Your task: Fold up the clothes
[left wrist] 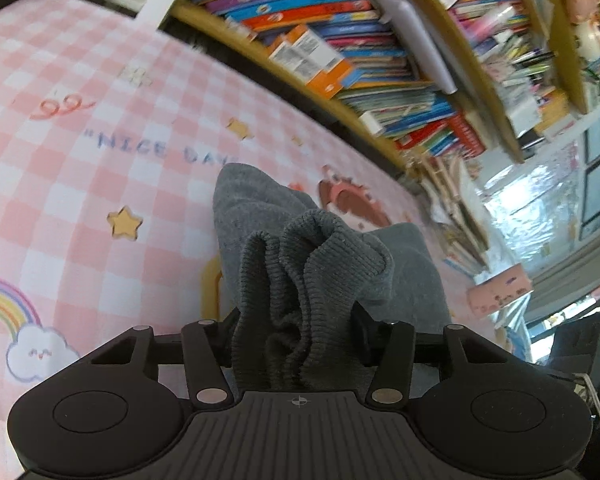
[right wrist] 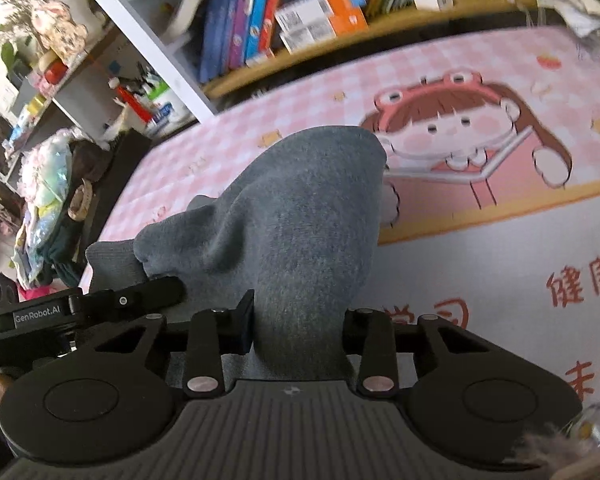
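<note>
A grey knitted garment (left wrist: 404,276) hangs over a pink checked mat (left wrist: 80,184), held up between both grippers. In the left wrist view its ribbed hem (left wrist: 300,280) is bunched into folds, and my left gripper (left wrist: 296,332) is shut on that bunch; the cloth hides the left finger. In the right wrist view my right gripper (right wrist: 300,320) is shut on a thick fold of the same garment (right wrist: 296,208), which rises away from the jaws. The left gripper's black finger (right wrist: 160,292) shows at the left, pressed on the garment's edge.
The mat (right wrist: 480,72) carries a cartoon girl print and red characters. Behind it a wooden shelf (left wrist: 340,116) is packed with books (right wrist: 260,12). Toys and bottles (right wrist: 60,40) fill shelves at the left. A heap of clothes (right wrist: 48,208) lies beside the mat's left edge.
</note>
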Demonstrator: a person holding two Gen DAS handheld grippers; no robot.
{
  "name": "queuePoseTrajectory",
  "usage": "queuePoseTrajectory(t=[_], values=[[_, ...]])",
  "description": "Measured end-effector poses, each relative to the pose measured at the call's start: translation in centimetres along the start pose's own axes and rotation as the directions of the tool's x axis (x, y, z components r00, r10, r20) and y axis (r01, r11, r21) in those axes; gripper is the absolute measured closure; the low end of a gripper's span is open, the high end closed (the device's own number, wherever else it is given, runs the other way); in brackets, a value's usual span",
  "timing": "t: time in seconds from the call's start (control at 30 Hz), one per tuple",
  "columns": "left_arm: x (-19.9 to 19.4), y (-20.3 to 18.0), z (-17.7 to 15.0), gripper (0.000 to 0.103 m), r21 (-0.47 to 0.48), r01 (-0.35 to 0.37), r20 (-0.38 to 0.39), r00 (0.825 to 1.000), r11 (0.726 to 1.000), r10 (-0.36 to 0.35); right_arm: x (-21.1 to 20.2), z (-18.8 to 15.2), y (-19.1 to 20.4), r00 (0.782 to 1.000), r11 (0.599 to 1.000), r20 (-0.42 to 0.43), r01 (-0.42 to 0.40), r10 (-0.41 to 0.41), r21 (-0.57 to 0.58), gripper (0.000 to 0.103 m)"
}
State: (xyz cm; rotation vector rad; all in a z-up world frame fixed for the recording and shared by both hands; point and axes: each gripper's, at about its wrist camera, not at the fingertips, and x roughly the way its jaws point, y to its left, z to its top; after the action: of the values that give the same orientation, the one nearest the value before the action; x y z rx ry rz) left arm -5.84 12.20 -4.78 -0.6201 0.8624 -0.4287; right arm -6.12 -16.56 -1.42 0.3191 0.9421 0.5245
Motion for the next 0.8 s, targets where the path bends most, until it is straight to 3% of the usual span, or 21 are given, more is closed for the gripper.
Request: queuePoseTrajectory(t=[0.4, 0.8], values=[[1.5, -0.4, 2.8, 0.053, 0.016, 0.046, -0.035, 0.998, 0.999, -0.045, -0.4, 2.2, 0.1, 0.999, 0.999, 0.026, 0.027, -0.027, 0.02, 0.07], [5.9, -2.0, 8.5, 0.052, 0.014, 0.001, 0.002, 1.0, 1.0, -0.001, 2.8, 9.6, -2.9, 1.0, 1.0, 0.017, -0.022, 0.022, -0.02, 0.07]])
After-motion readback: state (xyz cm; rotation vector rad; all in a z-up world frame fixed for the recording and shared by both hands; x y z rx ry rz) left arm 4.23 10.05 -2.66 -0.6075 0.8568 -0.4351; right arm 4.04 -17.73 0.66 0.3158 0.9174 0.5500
